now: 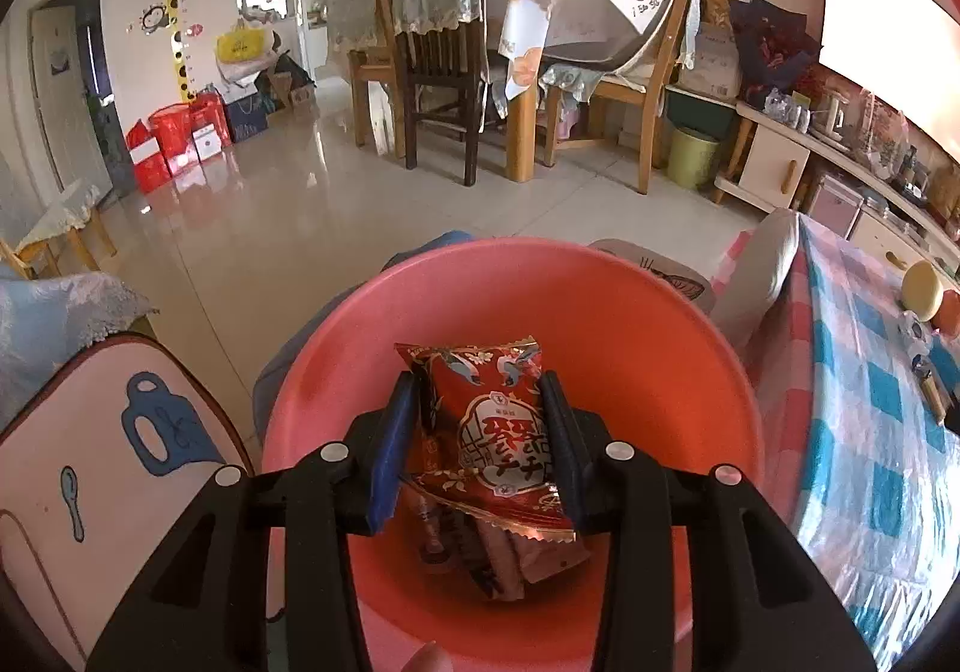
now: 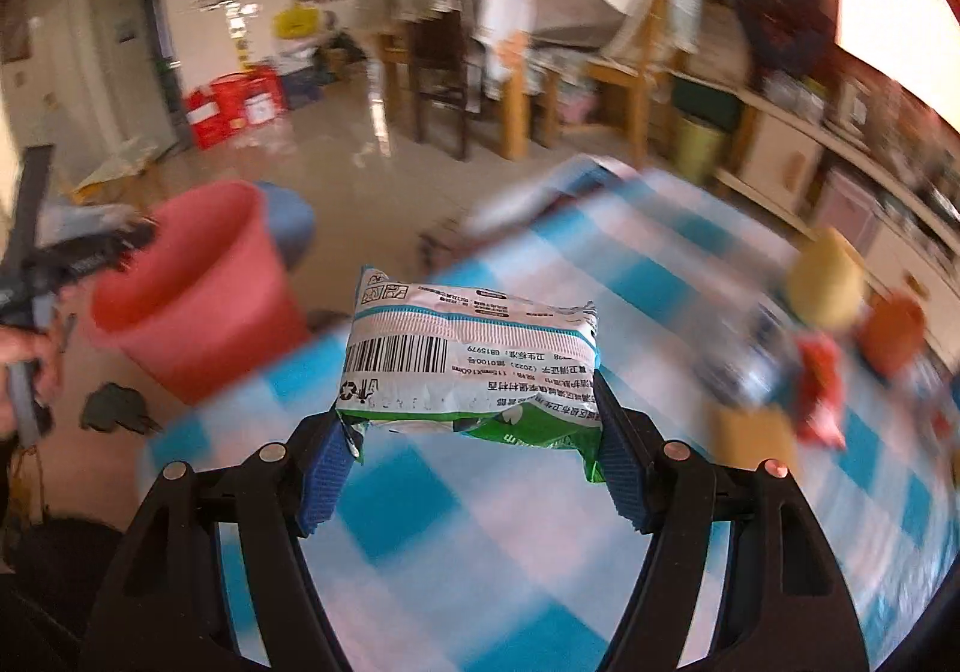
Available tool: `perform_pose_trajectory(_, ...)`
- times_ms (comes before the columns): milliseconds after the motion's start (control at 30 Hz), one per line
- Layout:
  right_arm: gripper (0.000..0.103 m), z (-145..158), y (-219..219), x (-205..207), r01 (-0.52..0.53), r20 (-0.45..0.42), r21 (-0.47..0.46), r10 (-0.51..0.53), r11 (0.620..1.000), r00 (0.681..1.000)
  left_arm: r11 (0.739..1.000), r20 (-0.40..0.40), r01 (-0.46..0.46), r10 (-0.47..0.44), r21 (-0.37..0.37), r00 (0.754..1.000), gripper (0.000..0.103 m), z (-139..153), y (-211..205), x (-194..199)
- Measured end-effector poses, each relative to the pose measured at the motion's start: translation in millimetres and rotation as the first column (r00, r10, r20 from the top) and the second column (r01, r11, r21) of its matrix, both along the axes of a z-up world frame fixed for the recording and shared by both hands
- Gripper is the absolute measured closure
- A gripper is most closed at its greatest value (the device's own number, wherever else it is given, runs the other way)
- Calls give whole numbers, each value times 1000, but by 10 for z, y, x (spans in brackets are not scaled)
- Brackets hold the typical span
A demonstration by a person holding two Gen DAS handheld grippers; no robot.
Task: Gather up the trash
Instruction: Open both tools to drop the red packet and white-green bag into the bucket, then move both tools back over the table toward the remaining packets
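In the left wrist view my left gripper (image 1: 480, 402) is shut on a red snack packet (image 1: 493, 420), held over the mouth of a pink-red bucket (image 1: 630, 324). Other wrappers (image 1: 510, 558) lie at the bucket's bottom. In the right wrist view my right gripper (image 2: 471, 420) is shut on a white and green packet (image 2: 471, 366) with a barcode, held above the blue and pink checked tablecloth (image 2: 456, 552). The bucket (image 2: 192, 300) stands to the left beside the table, with the left gripper (image 2: 90, 252) and the hand holding it over its rim. A red wrapper (image 2: 819, 390) lies on the cloth at right.
On the table's far right sit a yellow round object (image 2: 825, 282) and an orange one (image 2: 894, 336). A pink cushioned seat (image 1: 90, 462) is left of the bucket. Chairs and a dining table (image 1: 522, 48) stand across the tiled floor; a cabinet (image 1: 780, 168) runs along the right wall.
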State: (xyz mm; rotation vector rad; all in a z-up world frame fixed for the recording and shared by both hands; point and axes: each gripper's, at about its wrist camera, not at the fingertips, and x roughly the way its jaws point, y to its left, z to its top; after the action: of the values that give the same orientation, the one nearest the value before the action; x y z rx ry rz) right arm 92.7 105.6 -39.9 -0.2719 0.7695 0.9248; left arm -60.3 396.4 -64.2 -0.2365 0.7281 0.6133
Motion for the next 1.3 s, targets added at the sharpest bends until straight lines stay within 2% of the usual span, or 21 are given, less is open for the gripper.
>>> perform_pose_trajectory(267, 32, 275, 1279, -373, -207, 34, 49, 205, 977, 978, 999, -14, 40, -40, -2, 999, 61, -142, 192, 2)
perform_pose_trajectory(433, 32, 276, 1792, -397, -250, 26, 30, 249, 968, 968, 998, -5, 59, -59, -14, 998, 60, -179, 290, -40)
perform_pose_trajectory(567, 32, 252, 2043, -443, -279, 32, 4, 279, 960, 960, 997, 7, 69, -69, -40, 998, 60, -206, 328, -28)
perform_pose_trajectory(967, 31, 130, 2240, -483, -311, 19, -35, 312, 950, 950, 994, 9, 100, -100, -38, 995, 60, -205, 294, -18)
perform_pose_trajectory(1033, 31, 100, 2271, -483, -315, 11, -40, 316, 948, 949, 995, 7, 96, -96, -34, 995, 60, -198, 298, -40)
perform_pose_trajectory(1133, 24, 80, 2299, -496, -304, 23, -41, 305, 952, 952, 996, 9, 80, -80, -31, 997, 60, -169, 329, -97)
perform_pose_trajectory(1300, 24, 108, 2205, -435, -275, 22, -18, 276, 961, 961, 998, 10, 51, -50, -27, 999, 60, -127, 391, -189)
